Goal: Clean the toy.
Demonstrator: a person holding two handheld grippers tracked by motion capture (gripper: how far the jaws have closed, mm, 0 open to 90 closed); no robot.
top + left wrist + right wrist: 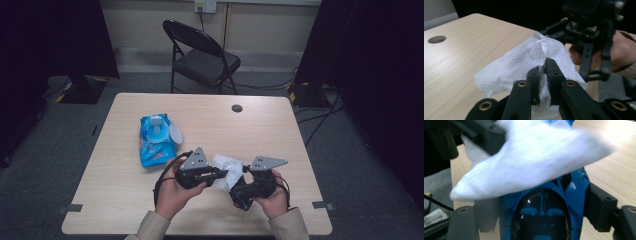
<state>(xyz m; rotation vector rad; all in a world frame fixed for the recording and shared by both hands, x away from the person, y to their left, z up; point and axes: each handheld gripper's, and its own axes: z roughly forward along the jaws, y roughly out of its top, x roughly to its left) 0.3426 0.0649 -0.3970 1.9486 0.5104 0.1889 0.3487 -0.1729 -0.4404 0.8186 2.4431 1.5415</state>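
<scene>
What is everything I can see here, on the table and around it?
Wet wipe: one, white, pinched in the left tool, draped over the toy car.
Toy car: one, blue, clamped in the right tool.
Wipes pack: one, blue, lid open, table's left half.
Table: one, light wood, round hole near far edge.
Folding chair: one, black, behind the table.
Left tool: one, black, shut on the wipe.
Right tool: one, black, gripping the car.
Hands: two, at the near edge.
</scene>
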